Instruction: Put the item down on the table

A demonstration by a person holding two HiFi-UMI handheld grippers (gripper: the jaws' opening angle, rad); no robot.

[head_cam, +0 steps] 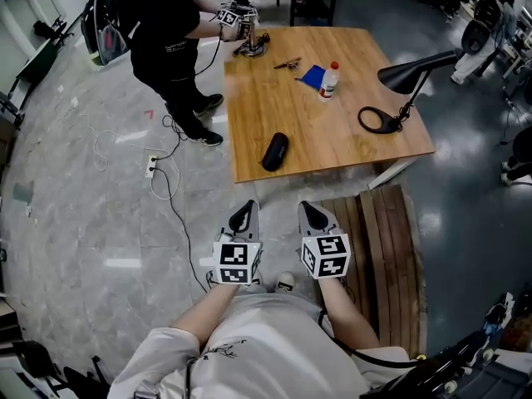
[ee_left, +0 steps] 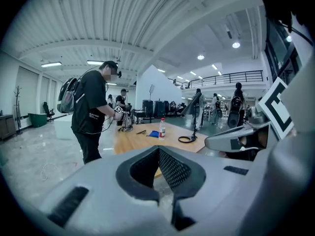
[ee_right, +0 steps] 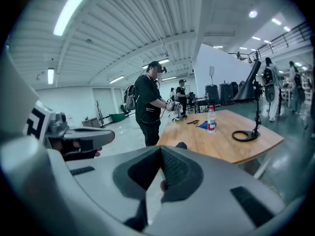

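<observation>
Two grippers sit side by side close to the body, and we record both as empty. The left gripper has its jaws fully together with nothing between them. The right gripper shows the same closed pinch in its own view.

We find the black case lying on the wooden surface at twelve o'clock from the grippers. It is close to the near edge and well apart from both grippers, with only grey floor between them and that edge.

At one o'clock a bottle stands upright just beside a blue cloth. At two o'clock a black desk lamp leans over the right side of the surface from a ring-shaped base.

At eleven o'clock a person stands at the far left corner. A slatted bench lies at four o'clock of the right gripper. A power strip with its cord lies on the floor at ten o'clock.
</observation>
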